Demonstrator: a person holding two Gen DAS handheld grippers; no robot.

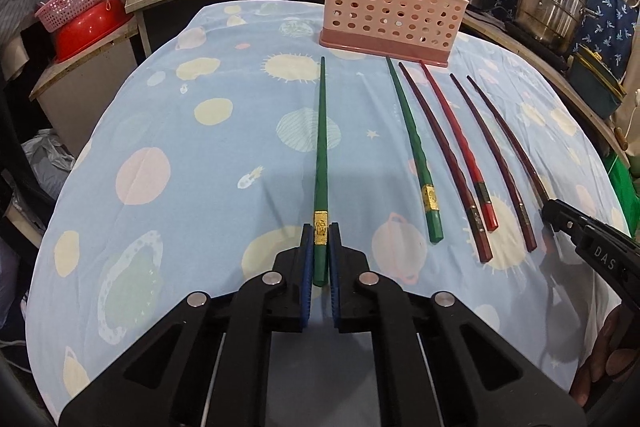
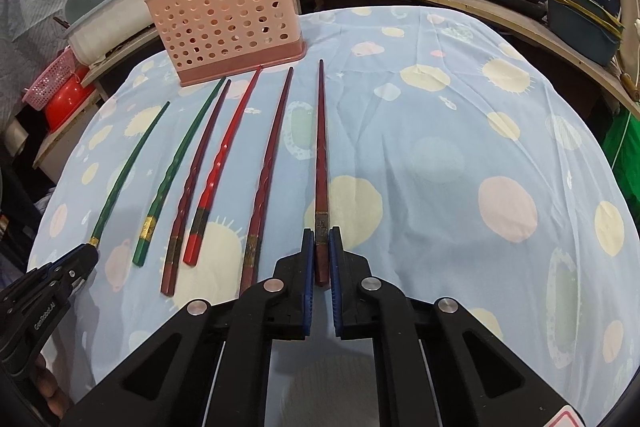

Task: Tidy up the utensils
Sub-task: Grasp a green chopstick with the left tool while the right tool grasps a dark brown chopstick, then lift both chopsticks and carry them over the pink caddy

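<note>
In the left wrist view the left tongs (image 1: 319, 227) sit at lower centre, their blue pads clenched on the thick end of a green chopstick (image 1: 321, 155) just behind its gold band; the stick runs straight up the frame toward the pink holder (image 1: 390, 1) at upper centre, its thin tip stopping short of the holder's base. In the right wrist view the right tongs (image 2: 321, 231) likewise grip the butt of a dark brown chopstick (image 2: 320, 147), which points up the frame to the right of the holder. Between the two lie four more chopsticks on the blue planet-print cloth (image 2: 440, 155) covering the table: another green one (image 2: 176, 167), two dark brown and one bright red chopstick (image 2: 224, 159).
</note>
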